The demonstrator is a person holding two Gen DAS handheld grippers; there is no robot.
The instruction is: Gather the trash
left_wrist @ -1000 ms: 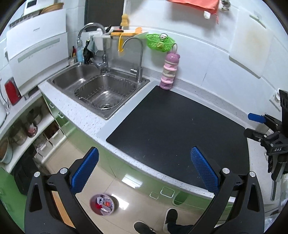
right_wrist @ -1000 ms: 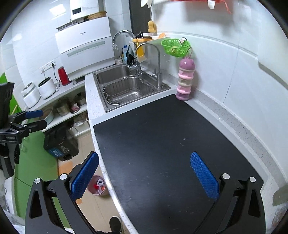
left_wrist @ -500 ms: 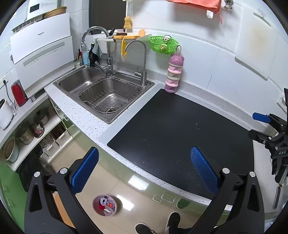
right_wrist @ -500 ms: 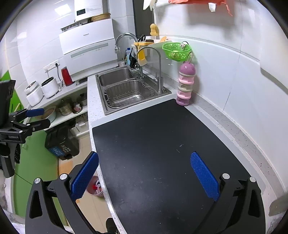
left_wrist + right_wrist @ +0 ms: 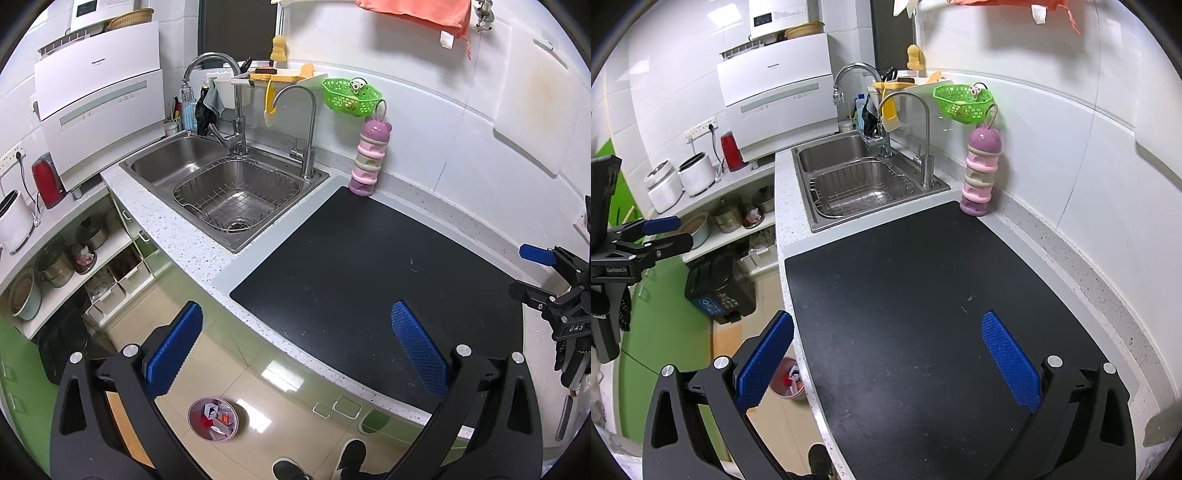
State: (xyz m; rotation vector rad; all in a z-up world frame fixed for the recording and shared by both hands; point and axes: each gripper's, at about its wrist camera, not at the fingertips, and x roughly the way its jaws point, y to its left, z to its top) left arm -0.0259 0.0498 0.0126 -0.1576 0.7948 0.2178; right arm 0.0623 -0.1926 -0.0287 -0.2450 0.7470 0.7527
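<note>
Hovering over the bench edge, the left gripper (image 5: 295, 347) has its jaws spread wide with nothing between them; the right gripper (image 5: 886, 349) hangs over the black mat (image 5: 923, 295), jaws equally wide and bare. Down on the floor sits a small round pink bin (image 5: 213, 419), upright and open-topped, holding red and white scraps of trash. Farther off, the sink (image 5: 236, 199) carries a wire basket, and a pink stacked container (image 5: 367, 162) stands at the mat's far corner.

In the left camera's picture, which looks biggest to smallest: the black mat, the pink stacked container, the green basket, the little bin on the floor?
1. black mat
2-4. green basket, pink stacked container and floor bin look alike in size; differing distances make ranking unsure.
</note>
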